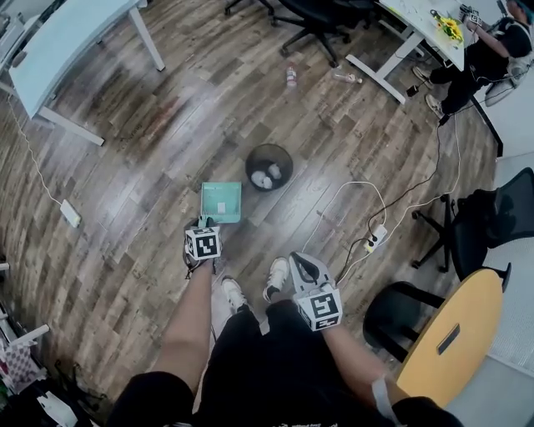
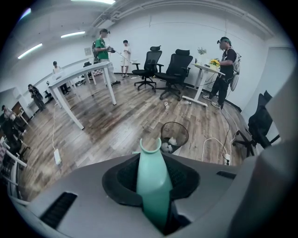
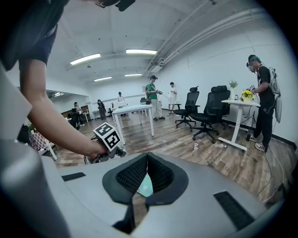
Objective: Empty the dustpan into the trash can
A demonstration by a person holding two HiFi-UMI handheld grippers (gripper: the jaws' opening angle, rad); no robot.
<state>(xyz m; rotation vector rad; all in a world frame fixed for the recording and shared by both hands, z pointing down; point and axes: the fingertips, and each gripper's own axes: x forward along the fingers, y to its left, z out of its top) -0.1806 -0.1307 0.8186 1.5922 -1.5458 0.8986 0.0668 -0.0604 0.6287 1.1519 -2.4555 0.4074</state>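
Observation:
A teal dustpan hangs low over the wooden floor, just left of a black mesh trash can that holds white crumpled paper. My left gripper is shut on the dustpan's handle. In the left gripper view the teal handle runs up between the dark pads of the left gripper, with the trash can just beyond its tip. My right gripper hangs near my feet, its pads together and empty. In the right gripper view the right gripper shows a sliver of the dustpan below its pads.
Cables and a power strip lie right of the can, and another strip lies at the left. Bottles lie on the floor further off. Desks, office chairs, a round wooden table and standing people ring the room.

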